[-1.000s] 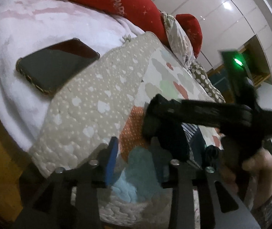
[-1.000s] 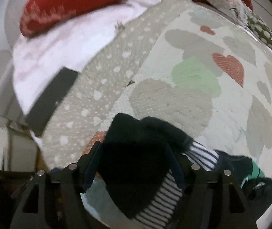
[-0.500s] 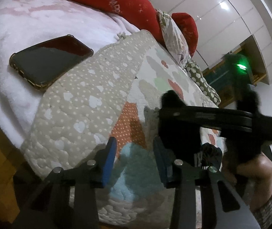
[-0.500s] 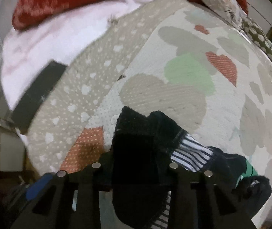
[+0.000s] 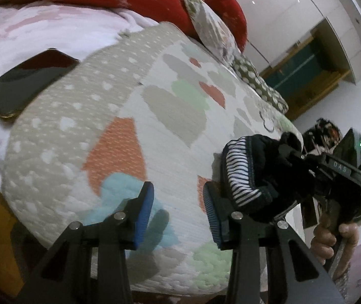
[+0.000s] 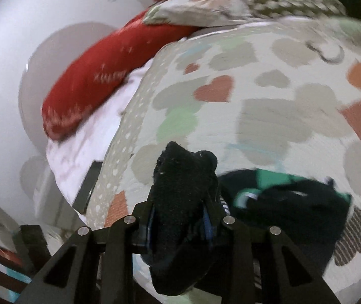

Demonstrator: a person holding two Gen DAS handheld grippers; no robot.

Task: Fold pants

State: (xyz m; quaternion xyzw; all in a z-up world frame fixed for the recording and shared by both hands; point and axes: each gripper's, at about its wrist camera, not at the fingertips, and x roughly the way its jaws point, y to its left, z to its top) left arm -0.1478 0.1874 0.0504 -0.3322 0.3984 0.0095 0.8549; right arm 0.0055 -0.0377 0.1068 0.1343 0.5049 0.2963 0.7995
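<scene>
Pants (image 6: pixel 180 192), dark with a striped lining, sit pinched between the right claw (image 6: pixel 180 221) pads at lower centre, raised over the heart-print quilt (image 6: pixel 269 116). In the left view they hang at right (image 5: pixel 253 174), beside the left claw (image 5: pixel 177 212), which gapes empty above the quilt.

Both grippers are black skeletal frames with triangular cut-outs and silver screw heads behind blue ribbed fingers (image 5: pixel 143 211). The right gripper (image 5: pixel 291 152) carries white "DAS" lettering and a green light behind its fingers.
</scene>
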